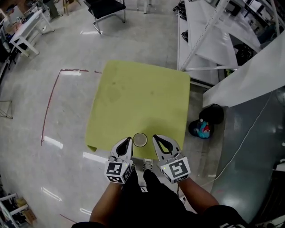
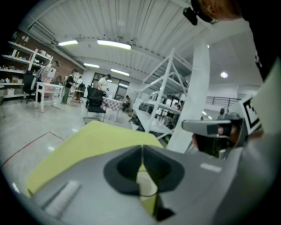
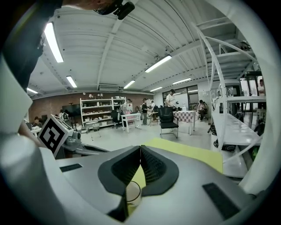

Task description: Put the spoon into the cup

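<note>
A small pale cup (image 1: pixel 140 140) stands upright at the near edge of the yellow-green table (image 1: pixel 138 98). No spoon shows in any view. My left gripper (image 1: pixel 128 141) hovers just left of the cup, its jaws shut with nothing between them. My right gripper (image 1: pixel 156 139) hovers just right of the cup, also shut and empty. In the left gripper view the cup (image 2: pixel 147 184) peeks through the slit below the closed tips (image 2: pixel 142 147). The right gripper view shows the cup (image 3: pixel 133 192) the same way under its closed tips (image 3: pixel 140 149).
A black chair (image 1: pixel 104 9) stands beyond the table. White shelving racks (image 1: pixel 222 40) run along the right. A dark rounded object and a colourful toy (image 1: pixel 204 127) lie on the floor by the table's right side. Red tape (image 1: pixel 49 107) marks the floor at left.
</note>
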Demonstrator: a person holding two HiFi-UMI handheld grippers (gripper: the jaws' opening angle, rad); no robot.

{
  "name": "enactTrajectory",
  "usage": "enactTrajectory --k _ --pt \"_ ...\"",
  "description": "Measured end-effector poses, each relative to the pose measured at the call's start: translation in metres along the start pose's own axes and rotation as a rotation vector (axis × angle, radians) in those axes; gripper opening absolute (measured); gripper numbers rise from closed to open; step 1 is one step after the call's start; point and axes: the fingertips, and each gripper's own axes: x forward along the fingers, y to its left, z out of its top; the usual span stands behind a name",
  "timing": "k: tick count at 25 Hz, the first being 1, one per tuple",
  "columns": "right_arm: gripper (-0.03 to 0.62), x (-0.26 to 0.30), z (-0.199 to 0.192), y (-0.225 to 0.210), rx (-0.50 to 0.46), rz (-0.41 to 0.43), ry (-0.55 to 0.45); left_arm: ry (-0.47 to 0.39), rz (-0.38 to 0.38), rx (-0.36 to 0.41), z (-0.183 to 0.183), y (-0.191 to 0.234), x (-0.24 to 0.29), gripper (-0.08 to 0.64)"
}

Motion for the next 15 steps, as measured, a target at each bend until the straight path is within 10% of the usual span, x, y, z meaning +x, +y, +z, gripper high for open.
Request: enactTrajectory --k 15 --pt "0.006 -0.004 -0.022 -0.009 0.046 -0.044 0.054 0.118 -0.117 -0.022 -0.047 -0.015 0.029 0.057"
